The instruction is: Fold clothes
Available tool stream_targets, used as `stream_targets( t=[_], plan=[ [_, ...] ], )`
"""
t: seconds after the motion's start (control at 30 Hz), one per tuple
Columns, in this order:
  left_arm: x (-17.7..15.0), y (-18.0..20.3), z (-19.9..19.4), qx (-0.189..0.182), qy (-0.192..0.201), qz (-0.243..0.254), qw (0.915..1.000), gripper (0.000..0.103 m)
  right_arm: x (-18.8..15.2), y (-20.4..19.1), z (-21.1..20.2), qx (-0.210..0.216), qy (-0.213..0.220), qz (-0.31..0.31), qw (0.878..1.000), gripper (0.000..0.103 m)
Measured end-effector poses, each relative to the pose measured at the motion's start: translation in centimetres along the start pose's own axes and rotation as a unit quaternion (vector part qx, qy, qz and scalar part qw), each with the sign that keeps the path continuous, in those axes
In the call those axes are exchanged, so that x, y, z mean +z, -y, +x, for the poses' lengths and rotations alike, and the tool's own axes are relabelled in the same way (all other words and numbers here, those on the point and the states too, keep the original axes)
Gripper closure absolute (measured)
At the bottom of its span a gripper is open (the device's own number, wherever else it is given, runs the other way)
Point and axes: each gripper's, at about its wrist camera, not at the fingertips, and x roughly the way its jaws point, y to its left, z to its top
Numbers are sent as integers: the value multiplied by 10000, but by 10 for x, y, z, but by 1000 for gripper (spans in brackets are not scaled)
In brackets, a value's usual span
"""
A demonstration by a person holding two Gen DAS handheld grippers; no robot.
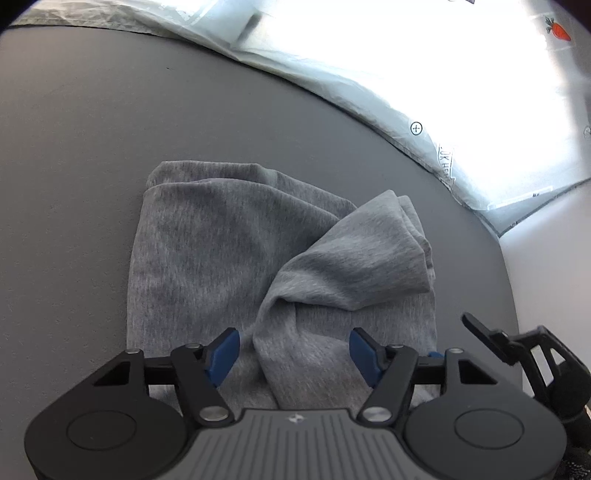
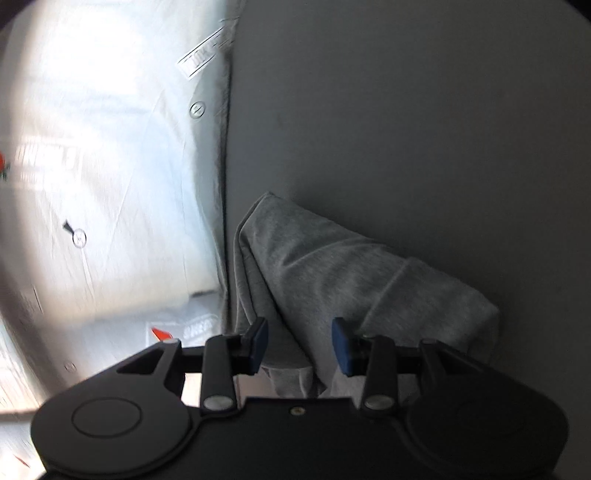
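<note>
1. a grey garment (image 1: pixel 236 258) lies partly folded on a dark grey table (image 1: pixel 92 147), filling the lower centre of the left wrist view.
2. the left gripper (image 1: pixel 293 350) hangs over the garment's near edge with its blue pads (image 1: pixel 225 356) spread; a raised ridge of cloth runs up between them, and neither pad presses on it.
3. in the right wrist view the right gripper (image 2: pixel 300 345) sits at lower centre, its pads apart, with a fold of the garment (image 2: pixel 332 273) in the gap; no pinch can be seen.
4. a clear plastic sheet (image 1: pixel 406 92) runs along the table's far edge at upper right; it bears a carrot picture (image 1: pixel 559 29), and its print is too blurred to read.
5. the garment is a soft heathered knit, creased in rounded folds; the table is matte and smooth.
</note>
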Motion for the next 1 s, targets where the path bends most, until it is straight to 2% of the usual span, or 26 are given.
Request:
stream_targets(
  t=[0.07, 0.27, 0.43, 0.6, 0.8, 0.83, 0.9, 0.93, 0.97, 1.0],
  plan=[
    [2, -1, -2, -28, -35, 92, 9999, 37, -9, 11, -14, 101, 122, 343, 9993, 63],
    [14, -3, -4, -192, -22, 229, 9996, 37, -53, 25, -36, 18, 214, 398, 9990, 63],
    [18, -11, -6, -259, -112, 278, 9992, 37, -78, 38, -21, 7, 131, 662, 9977, 63],
    [21, -19, -7, -201, -191, 433, 9987, 37, -83, 31, 4, -157, 233, 570, 9980, 63],
    [22, -11, -6, -276, -187, 1261, 9915, 35, -83, 15, 28, -491, 275, 211, 9982, 53],
    [23, -8, -5, -300, -191, 1404, 9895, 35, -82, 14, 32, -607, 258, 138, 9977, 54],
    [24, -1, -4, -338, -206, 1647, 9855, 35, -79, 16, 38, -779, 246, 145, 9966, 70],
    [24, 3, -3, -345, -199, 1776, 9833, 35, -77, 19, 40, -779, 205, 243, 9965, 85],
    [24, 7, -1, -350, -191, 1905, 9809, 35, -76, 23, 39, -714, 182, 364, 9966, 93],
    [24, 10, 1, -348, -192, 2010, 9788, 35, -75, 26, 39, -649, 159, 484, 9966, 93]
  ],
)
